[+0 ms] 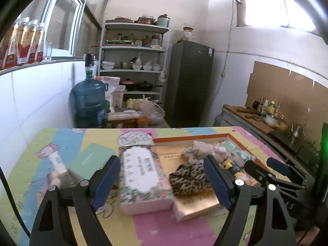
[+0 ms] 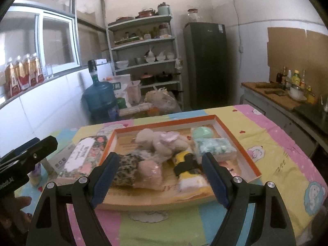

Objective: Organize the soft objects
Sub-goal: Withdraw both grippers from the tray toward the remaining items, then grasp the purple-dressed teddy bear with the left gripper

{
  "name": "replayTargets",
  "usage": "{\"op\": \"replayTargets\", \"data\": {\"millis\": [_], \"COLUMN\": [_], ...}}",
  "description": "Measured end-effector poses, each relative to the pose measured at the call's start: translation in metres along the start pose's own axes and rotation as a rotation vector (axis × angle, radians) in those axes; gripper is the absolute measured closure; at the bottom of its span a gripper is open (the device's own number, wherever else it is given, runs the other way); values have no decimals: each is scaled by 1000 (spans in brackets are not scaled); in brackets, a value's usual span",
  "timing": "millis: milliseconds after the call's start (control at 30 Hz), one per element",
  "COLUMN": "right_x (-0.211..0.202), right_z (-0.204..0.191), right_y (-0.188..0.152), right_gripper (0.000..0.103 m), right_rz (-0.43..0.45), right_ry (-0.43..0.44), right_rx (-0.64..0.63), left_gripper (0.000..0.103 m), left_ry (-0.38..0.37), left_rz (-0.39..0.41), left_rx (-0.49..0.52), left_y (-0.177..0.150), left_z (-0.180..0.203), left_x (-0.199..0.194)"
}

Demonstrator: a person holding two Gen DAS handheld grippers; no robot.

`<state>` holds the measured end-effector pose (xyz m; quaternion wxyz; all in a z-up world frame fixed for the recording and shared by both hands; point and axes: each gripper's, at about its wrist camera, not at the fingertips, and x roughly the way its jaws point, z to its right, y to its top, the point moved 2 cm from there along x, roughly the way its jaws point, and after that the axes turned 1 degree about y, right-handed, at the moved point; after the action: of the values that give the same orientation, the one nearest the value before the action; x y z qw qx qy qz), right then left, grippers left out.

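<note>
An orange-rimmed tray [image 2: 235,141] lies on the colourful tablecloth [image 2: 272,135] and holds several soft things: a beige plush toy [image 2: 157,141], a leopard-print cloth [image 2: 127,168], a pink bagged item [image 2: 149,172], a yellow-and-black piece [image 2: 184,160], a mint round pad [image 2: 202,132] and a green-white pack [image 2: 213,147]. A floral tissue pack [image 1: 143,176] rests just left of the tray. My left gripper [image 1: 164,182] hangs open above the tissue pack and the leopard cloth [image 1: 190,178]. My right gripper [image 2: 161,176] is open over the tray's near end, holding nothing.
A small bottle [image 1: 59,164] and a green card [image 1: 92,160] lie on the table's left. Behind the table stand a blue water jug [image 1: 88,100], a metal shelf [image 1: 133,49] and a dark fridge [image 1: 190,82]. A counter with bottles [image 2: 287,90] runs along the right.
</note>
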<state>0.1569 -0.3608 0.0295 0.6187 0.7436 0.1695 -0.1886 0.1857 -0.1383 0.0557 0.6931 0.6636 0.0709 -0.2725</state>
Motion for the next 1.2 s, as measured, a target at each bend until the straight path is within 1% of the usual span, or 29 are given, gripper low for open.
{"op": "replayTargets", "data": {"millis": [133,233,533,800,1000,1200], "right_x": [-8,-10,-20,-32,-39,-42], "right_z": [-18,-35,-72,-97,-112,-129], "right_y": [-11,-18,-25,-30,-32,-36], "right_gripper": [19,19,19,19,19,19], "right_rz": [14,4,6,17,23,22], "right_ry": [8,27,84,115,137,167], "right_rx": [22,6,-48,-75,-96,-115], "left_gripper": [20,20,20,20,20,20], "left_ry": [21,36,76,105,119,149], "left_rz": [-5,-4,10,30,40,47], "left_rx": [8,7,-37,-54,-62,-72], "left_y": [-8,-13,-24,-27,-30,-33], "left_z": [-14,-23,-54,-76,-87,-101], "left_x": [-11,-20,-45,-64,-72,-80]}}
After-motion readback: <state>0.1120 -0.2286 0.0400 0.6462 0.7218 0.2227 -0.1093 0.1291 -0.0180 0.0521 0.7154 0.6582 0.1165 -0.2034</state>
